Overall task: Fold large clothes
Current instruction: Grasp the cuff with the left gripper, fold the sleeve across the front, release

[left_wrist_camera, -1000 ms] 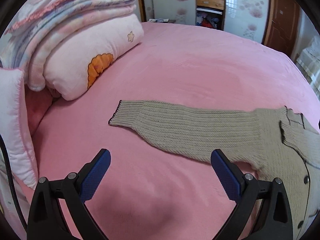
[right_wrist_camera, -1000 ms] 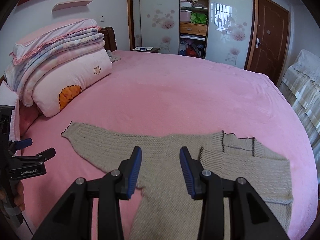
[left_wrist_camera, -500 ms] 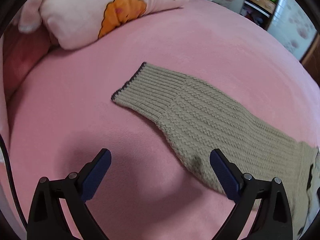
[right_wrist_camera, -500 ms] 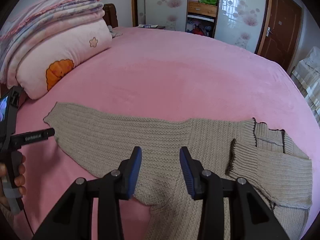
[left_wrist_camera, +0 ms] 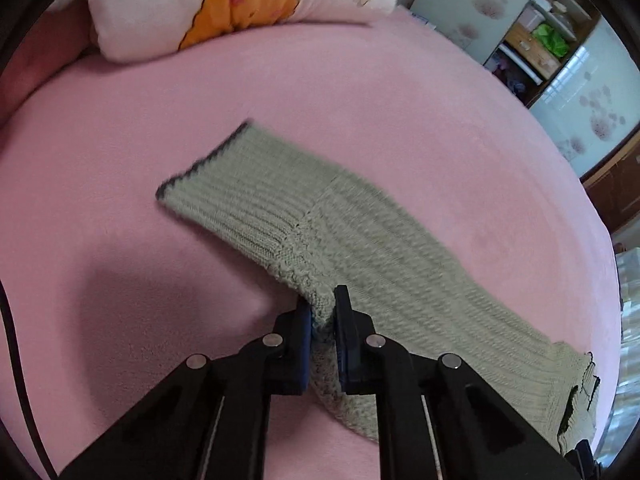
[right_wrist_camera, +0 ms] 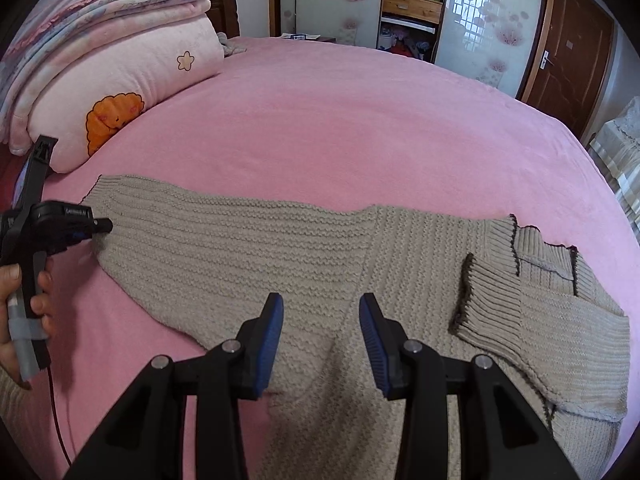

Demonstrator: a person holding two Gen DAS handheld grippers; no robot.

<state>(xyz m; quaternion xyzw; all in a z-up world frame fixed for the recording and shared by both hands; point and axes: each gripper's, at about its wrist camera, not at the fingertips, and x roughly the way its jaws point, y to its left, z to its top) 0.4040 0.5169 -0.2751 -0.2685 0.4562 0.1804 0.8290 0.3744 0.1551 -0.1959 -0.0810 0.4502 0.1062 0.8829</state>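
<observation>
A bedroom: a bed [right_wrist_camera: 360,128] under a pink fleece cover, wardrobe [right_wrist_camera: 400,4] with flowered sliding doors and open shelves at the far wall, brown door [right_wrist_camera: 572,52] to the right. At the head end, a pale pink pillow [right_wrist_camera: 132,92] with an orange cartoon print, topped by a stack of folded blankets [right_wrist_camera: 100,12].

Spread flat across the near part of the bed: a beige knit cardigan [right_wrist_camera: 300,256] with dark trim. One sleeve [left_wrist_camera: 280,208] stretched out toward the pillow side, its ribbed cuff lying on the cover; the other sleeve [right_wrist_camera: 532,320] folded in over the body, cuff toward the middle.

Left gripper [left_wrist_camera: 323,320]: fingers clenched on the near edge of the outstretched sleeve, just past the ribbed cuff, a small ridge of knit pinched up between the blue pads. Seen from the right wrist view too, at the left edge, with a hand [right_wrist_camera: 24,320] around its handle.

Right gripper [right_wrist_camera: 322,328]: fingers released, partly spread, poised over the cardigan near where sleeve meets body, nothing between the pads. Contact with the knit below not clear.
</observation>
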